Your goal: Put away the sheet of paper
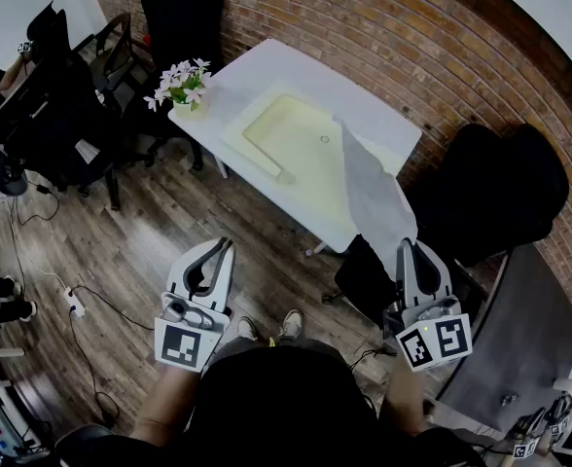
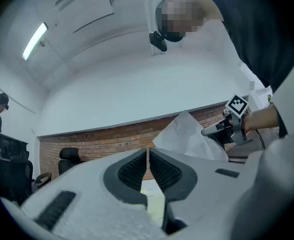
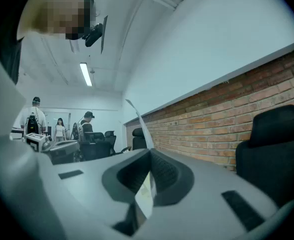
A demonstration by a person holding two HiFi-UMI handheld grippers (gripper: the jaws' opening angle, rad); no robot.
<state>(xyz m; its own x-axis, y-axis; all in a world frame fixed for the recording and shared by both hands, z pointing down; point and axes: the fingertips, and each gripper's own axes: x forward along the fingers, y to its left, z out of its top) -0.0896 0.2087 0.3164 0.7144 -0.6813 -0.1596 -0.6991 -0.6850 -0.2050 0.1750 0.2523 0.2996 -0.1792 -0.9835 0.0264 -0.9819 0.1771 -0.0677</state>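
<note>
The sheet of paper (image 1: pixel 374 188) is a thin white sheet that stands up from my right gripper (image 1: pixel 410 246), which is shut on its lower edge. In the head view it hangs over the near right corner of the white table (image 1: pixel 267 66). The right gripper view shows the paper (image 3: pixel 146 194) edge-on between the shut jaws of the right gripper (image 3: pixel 148 156). My left gripper (image 1: pixel 226 245) is held over the wooden floor left of the paper, shut with nothing in it. From the left gripper view the paper (image 2: pixel 187 136) and the right gripper (image 2: pixel 227 129) appear beyond the left gripper's (image 2: pixel 148 151) tips.
A pale yellow tray (image 1: pixel 286 134) lies on the table, and a pot of white flowers (image 1: pixel 184 86) stands at its left corner. A black chair (image 1: pixel 500 193) is at the right by the brick wall. More office chairs (image 1: pixel 62 115) crowd the left. A dark desk (image 1: pixel 519 348) is at the lower right.
</note>
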